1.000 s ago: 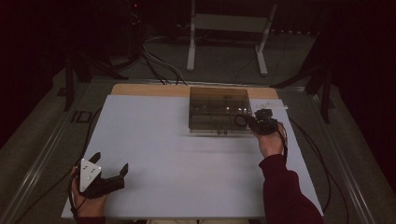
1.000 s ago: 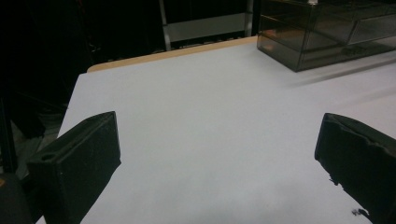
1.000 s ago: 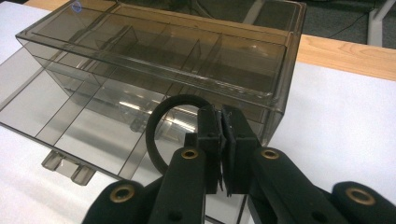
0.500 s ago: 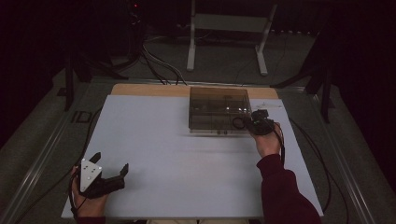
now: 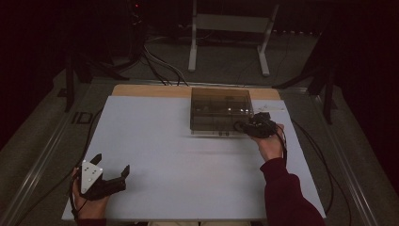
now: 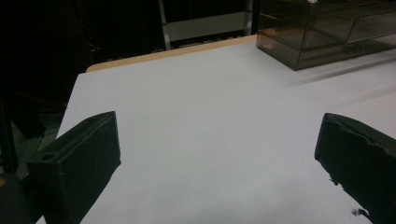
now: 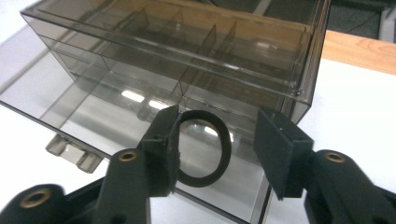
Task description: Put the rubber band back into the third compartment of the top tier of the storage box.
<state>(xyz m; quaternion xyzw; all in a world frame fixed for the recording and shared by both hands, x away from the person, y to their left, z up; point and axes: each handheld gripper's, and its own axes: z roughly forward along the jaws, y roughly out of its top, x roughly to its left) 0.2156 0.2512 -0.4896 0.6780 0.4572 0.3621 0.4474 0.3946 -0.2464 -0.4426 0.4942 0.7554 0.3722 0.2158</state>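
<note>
Table [image 5: 188, 160]: white sheet over wood, "ID" legible on the floor [image 5: 80, 117] at its left edge. Smoked clear box [image 5: 220, 110] with dividers sits far right of centre. Right gripper [image 7: 217, 144] at its front corner, jaws just opened partway; black ring [image 7: 205, 149] stands between them, leaning on the left pad, clear of the other. Left gripper [image 5: 110, 176] near left corner, wide open, empty.

a dim, dark room. a pale white sheet covers the table [image 5: 188, 155], with a strip of bare wood along its far edge. beyond it, a grey floor [image 5: 226, 70] with trailing black cables [image 5: 160, 66] and a white metal stand [image 5: 230, 28].
</note>
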